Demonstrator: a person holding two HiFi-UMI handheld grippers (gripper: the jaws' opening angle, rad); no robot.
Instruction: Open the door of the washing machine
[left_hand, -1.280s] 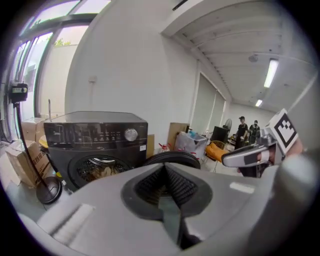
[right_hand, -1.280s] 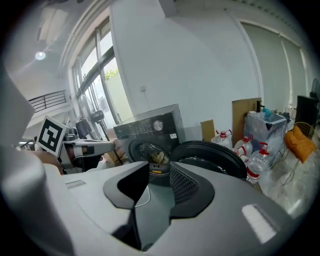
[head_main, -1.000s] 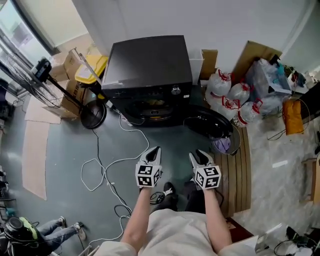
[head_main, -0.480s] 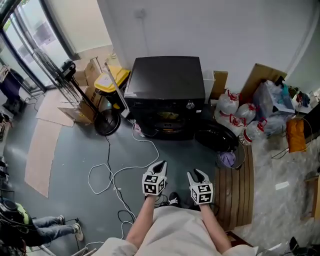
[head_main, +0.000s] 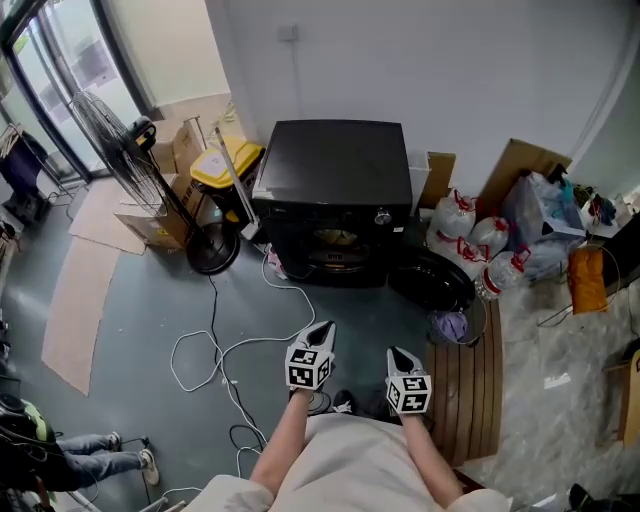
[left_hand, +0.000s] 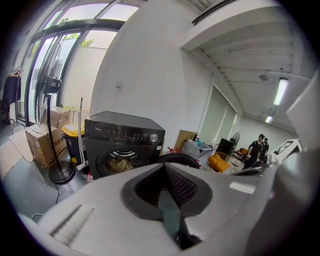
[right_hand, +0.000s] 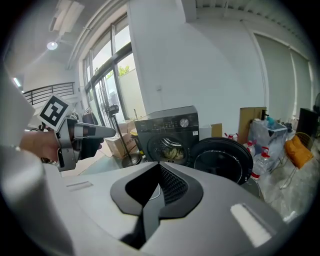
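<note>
The black washing machine (head_main: 335, 195) stands against the white wall. Its round door (head_main: 430, 280) hangs open to the right, and laundry shows in the drum (head_main: 338, 240). Both grippers hover over the grey floor well short of the machine, touching nothing. My left gripper (head_main: 318, 332) is shut and empty, pointing at the machine (left_hand: 122, 145). My right gripper (head_main: 400, 358) has just closed with nothing between its jaws. In the right gripper view the shut gripper (right_hand: 159, 187) faces the open door (right_hand: 222, 160), and the left gripper (right_hand: 95, 132) shows at the left.
A white cable (head_main: 230, 350) loops across the floor ahead on the left. A standing fan (head_main: 130, 150), cardboard boxes (head_main: 150, 215) and a yellow-lidded bin (head_main: 225, 170) flank the machine's left. Tied bags and bottles (head_main: 480, 240), a bucket (head_main: 452, 325) and a wooden slat mat (head_main: 465, 390) lie right.
Both grippers have drawn back from the machine toward the person's body, and the machine looks farther off. The right gripper's jaws have gone from open to shut.
</note>
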